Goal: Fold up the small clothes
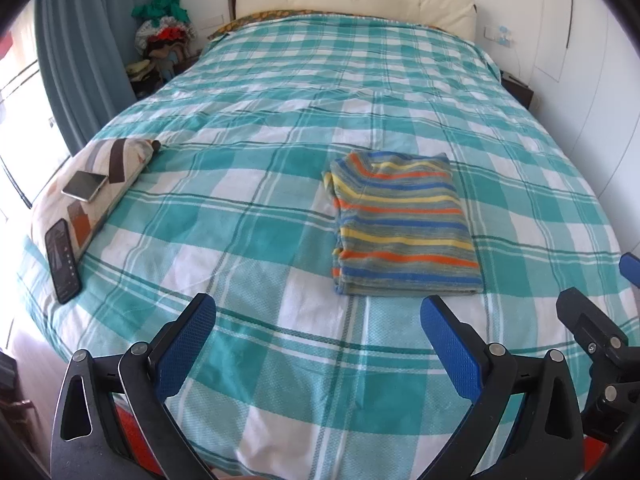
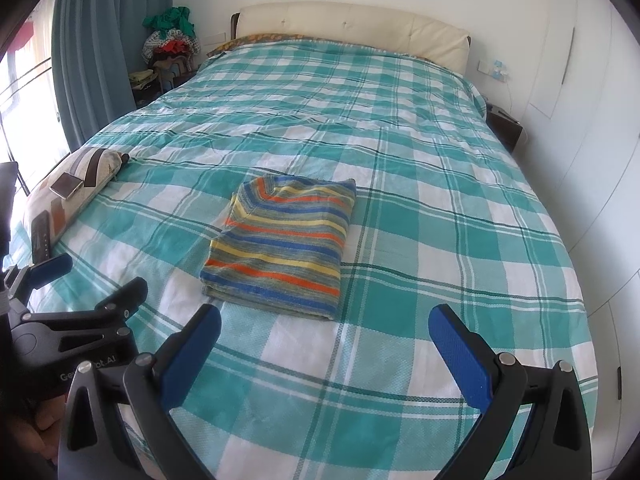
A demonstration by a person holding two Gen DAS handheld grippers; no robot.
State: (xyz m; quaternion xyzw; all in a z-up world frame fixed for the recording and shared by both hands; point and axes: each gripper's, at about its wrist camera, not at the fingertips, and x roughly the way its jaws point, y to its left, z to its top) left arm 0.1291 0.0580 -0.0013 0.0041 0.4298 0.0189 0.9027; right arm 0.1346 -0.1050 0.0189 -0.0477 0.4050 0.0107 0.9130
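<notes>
A small striped garment point(image 1: 404, 224) in orange, yellow, blue and grey lies folded into a neat rectangle on the teal and white checked bedspread point(image 1: 260, 128). It also shows in the right wrist view point(image 2: 284, 240). My left gripper point(image 1: 318, 308) is open and empty, held above the bed's near edge, just short of the garment and to its left. My right gripper point(image 2: 324, 318) is open and empty, close to the garment's near edge. The right gripper shows at the right edge of the left wrist view point(image 1: 592, 320). The left gripper shows at the left of the right wrist view point(image 2: 88, 284).
A patterned pillow point(image 1: 92, 184) lies at the bed's left edge with a silver phone point(image 1: 85, 185) on it and a black phone point(image 1: 62, 266) leaning against it. A cream headboard point(image 1: 352, 0) is at the far end. Blue curtains point(image 1: 80, 52) and a clothes pile point(image 1: 164, 28) stand left.
</notes>
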